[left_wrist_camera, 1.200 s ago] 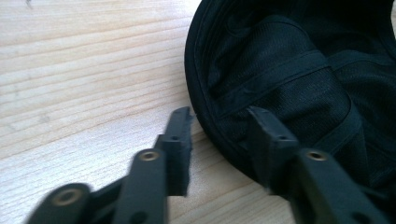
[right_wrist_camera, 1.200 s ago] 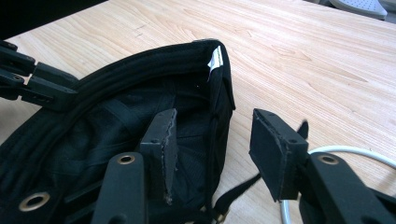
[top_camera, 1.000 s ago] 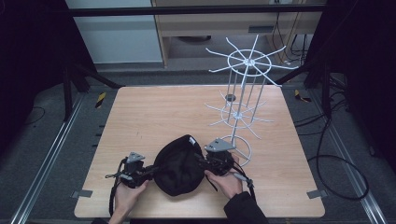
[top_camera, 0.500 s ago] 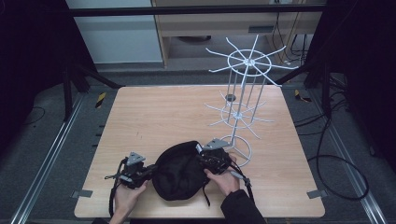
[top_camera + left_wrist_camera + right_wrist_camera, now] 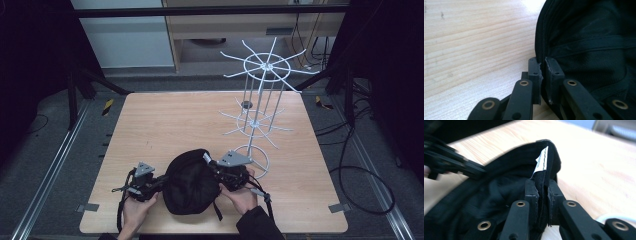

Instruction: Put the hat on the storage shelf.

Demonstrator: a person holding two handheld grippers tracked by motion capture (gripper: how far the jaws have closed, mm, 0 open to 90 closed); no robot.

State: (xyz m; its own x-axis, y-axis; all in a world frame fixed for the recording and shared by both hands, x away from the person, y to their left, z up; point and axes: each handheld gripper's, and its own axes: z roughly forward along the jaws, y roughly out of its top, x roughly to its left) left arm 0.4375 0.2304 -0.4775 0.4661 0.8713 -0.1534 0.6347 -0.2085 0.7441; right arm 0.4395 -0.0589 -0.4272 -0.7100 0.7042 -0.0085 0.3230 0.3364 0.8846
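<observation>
A black cap [image 5: 191,182] lies upside down near the table's front edge, between my two grippers. My left gripper [image 5: 159,183] pinches the cap's left rim. In the left gripper view its jaws are shut on the cap's rim [image 5: 541,50], with my left gripper [image 5: 543,65] level over the wood. My right gripper [image 5: 214,167] holds the right rim, slightly raised. The right gripper view shows my right gripper [image 5: 543,188] with its jaws, which have just been closing, pressed on the black band [image 5: 541,178] below a white label [image 5: 541,161]. The left gripper [image 5: 451,163] appears blurred beyond the cap.
A white wire display rack [image 5: 260,100] with spoked arms stands on its ring base at the table's right, just behind my right hand. The wooden table [image 5: 170,125] stretches away behind the cap. The table's front edge is close under both hands.
The right gripper has closed onto the cap's right rim and lifted it a little, pulling the cap's shape rounder. The left gripper has stayed put on the left rim.
</observation>
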